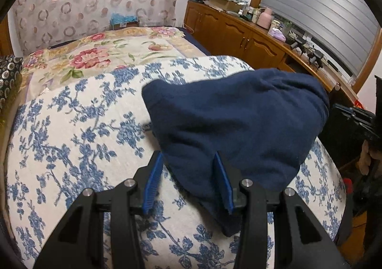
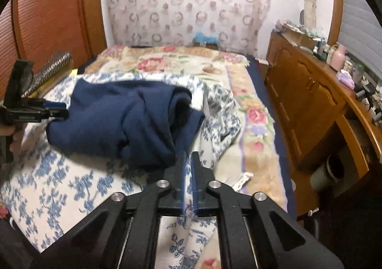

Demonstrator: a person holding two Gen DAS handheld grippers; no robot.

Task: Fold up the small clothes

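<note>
Left gripper (image 1: 188, 161) stood spread, navy cloth (image 1: 238, 125) between its pads. Right gripper (image 2: 188, 156) stood slightly apart, empty, beside cloth on sheet (image 1: 71, 125).

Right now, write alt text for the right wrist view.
A crumpled navy garment lies on a blue-and-white floral sheet spread over a bed. The right gripper, jaws narrowly apart with no cloth between them, sits at the garment's near edge. The left gripper meets its far left corner.
</note>
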